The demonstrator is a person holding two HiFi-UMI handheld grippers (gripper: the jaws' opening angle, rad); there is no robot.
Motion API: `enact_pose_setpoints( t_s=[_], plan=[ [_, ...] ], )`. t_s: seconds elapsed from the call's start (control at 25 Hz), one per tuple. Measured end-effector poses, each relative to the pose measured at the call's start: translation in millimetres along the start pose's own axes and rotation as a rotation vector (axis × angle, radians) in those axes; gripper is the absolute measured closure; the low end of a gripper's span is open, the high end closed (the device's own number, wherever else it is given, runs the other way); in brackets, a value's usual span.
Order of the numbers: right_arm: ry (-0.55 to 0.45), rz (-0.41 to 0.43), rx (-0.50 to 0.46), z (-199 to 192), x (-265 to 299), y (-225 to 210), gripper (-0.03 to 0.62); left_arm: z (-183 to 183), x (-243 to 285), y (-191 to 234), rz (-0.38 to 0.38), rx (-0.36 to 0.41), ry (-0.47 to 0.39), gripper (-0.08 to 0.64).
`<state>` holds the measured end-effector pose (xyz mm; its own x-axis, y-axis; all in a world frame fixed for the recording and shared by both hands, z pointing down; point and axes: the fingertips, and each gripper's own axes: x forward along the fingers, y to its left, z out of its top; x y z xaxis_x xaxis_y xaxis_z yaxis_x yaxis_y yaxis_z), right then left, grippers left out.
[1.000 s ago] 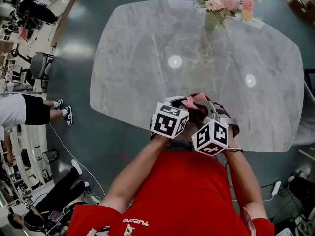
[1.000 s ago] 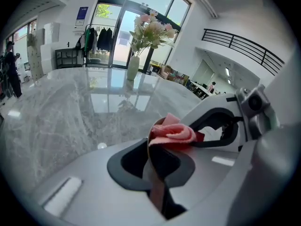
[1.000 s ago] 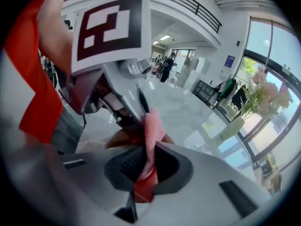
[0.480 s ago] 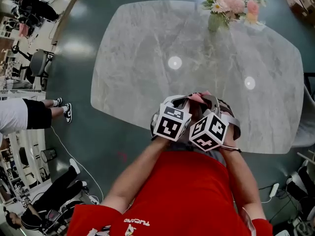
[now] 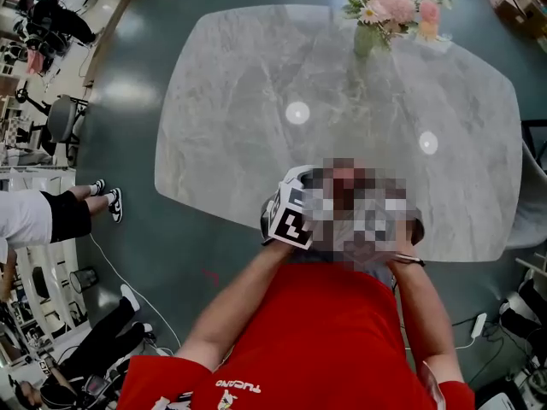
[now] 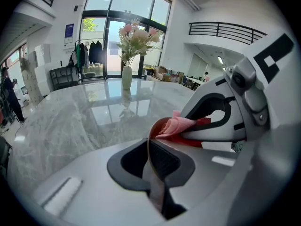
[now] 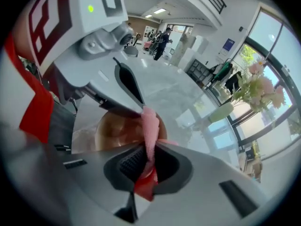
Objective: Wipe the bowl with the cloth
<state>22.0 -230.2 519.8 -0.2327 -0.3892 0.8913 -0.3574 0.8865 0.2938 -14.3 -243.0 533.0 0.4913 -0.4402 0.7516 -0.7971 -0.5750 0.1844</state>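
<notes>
Left gripper [image 6: 149,147]: fingers closed on the thin rim of the bowl [image 6: 151,130], which stands on edge between them. Right gripper [image 7: 148,157]: fingers clamped on the cloth [image 7: 149,126]. The cloth is pink with a red fold below the pads, and its free end rises past the fingertips into the bowl's hollow. The bowl is amber, glossy and holds only that cloth end. Contact between cloth and wall cannot be confirmed. The head view hides both jaws, the bowl and the cloth. Well beyond the fingers, on the marble table [image 5: 248,84], a vase [image 6: 126,77] holds pink and white flowers [image 6: 136,34].
</notes>
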Motion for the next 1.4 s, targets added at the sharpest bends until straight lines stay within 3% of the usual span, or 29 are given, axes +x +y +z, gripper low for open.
enact_pose_setpoints(
  t_s=[0.12,0.28,0.4,0.6,0.72,0.88,1.4],
  plan=[
    [0.02,-0.024,-0.026,-2.7,-5.3,-2.8,0.569,2.1,-2.8,-0.1,0.005,0.019,-0.019,0.541],
    [0.077,0.084,-0.106,-11.1,-3.0,23.1,0.569,5.3,-4.8,4.2,0.025,0.051,-0.037,0.54],
    [0.058,0.042,-0.141,-6.8,-6.5,21.2,0.569,5.3,-8.4,7.6,0.026,0.053,-0.044,0.541],
    [0.09,0.091,-0.307,-3.6,-6.6,40.0,0.569,7.4,-10.8,5.9,0.022,0.082,-0.054,0.541],
    [0.091,0.09,-0.327,-4.3,-9.0,40.0,0.569,8.3,-11.8,4.2,0.014,0.078,-0.059,0.541],
    [0.041,0.186,-0.357,4.0,-15.3,60.9,0.569,9.0,-13.3,4.3,0.006,0.067,-0.068,0.541],
    [-0.028,0.19,-0.426,17.3,-15.6,70.4,0.569,12.9,-17.5,1.4,-0.006,0.049,-0.081,0.541]
  ],
)
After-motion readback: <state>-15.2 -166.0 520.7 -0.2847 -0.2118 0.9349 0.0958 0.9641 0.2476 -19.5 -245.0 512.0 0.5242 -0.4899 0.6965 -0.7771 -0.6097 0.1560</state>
